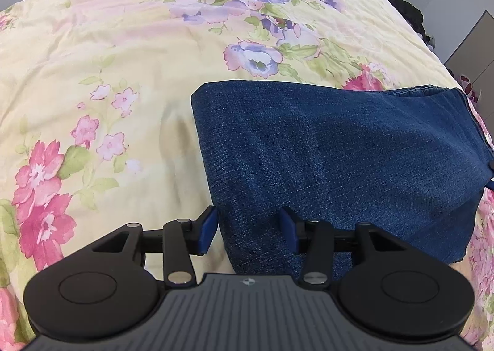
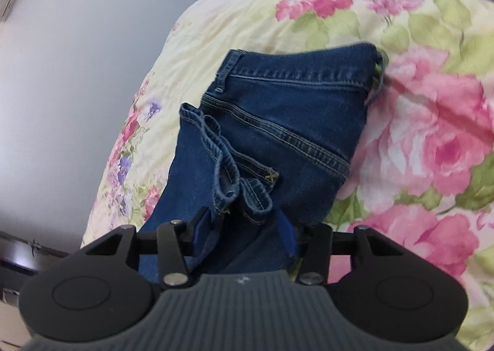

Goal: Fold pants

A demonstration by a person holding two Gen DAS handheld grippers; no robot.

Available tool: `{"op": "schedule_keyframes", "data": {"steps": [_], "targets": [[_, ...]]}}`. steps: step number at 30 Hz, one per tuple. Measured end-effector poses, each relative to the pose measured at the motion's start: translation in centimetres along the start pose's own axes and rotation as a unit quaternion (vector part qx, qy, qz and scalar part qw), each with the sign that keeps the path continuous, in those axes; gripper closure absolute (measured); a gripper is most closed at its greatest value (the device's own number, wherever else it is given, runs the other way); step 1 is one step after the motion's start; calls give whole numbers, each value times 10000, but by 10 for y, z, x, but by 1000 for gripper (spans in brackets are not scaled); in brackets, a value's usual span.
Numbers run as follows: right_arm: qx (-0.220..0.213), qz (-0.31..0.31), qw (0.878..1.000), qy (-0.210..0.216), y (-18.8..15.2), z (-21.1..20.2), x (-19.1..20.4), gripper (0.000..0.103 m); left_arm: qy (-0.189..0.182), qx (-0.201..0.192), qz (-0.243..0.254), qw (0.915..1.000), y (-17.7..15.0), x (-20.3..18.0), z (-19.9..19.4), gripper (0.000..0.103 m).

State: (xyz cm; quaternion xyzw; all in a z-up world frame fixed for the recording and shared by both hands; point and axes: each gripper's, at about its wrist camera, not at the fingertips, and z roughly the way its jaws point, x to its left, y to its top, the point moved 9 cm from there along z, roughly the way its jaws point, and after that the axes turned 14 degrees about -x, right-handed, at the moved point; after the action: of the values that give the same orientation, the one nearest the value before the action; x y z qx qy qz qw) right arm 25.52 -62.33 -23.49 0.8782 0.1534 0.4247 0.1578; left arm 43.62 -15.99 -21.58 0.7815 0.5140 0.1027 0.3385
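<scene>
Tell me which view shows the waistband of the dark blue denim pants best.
The right wrist view: the stitched waistband and belt loop face the camera. The left wrist view shows only plain folded denim of the dark blue denim pants, no waistband visible.

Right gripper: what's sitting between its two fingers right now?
In the right wrist view, denim: the jeans run between the open right gripper fingers, with the bunched leg hems just ahead. Nothing else lies there.
</scene>
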Motion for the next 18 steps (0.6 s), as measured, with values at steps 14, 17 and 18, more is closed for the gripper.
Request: {"op": "schedule_keyframes", "data": {"steps": [14, 17, 18], "targets": [[-644, -1878, 9787, 511, 54, -11, 169, 100, 55, -499, -292, 9983, 34, 0, -14, 55], [-1244, -2993, 9384, 1200, 67, -45, 237, 101, -28, -619, -273, 9977, 41, -5, -20, 55], [-1366, -3246, 9287, 1166, 72, -53, 240, 101, -61, -616, -283, 9977, 41, -5, -19, 58]]}}
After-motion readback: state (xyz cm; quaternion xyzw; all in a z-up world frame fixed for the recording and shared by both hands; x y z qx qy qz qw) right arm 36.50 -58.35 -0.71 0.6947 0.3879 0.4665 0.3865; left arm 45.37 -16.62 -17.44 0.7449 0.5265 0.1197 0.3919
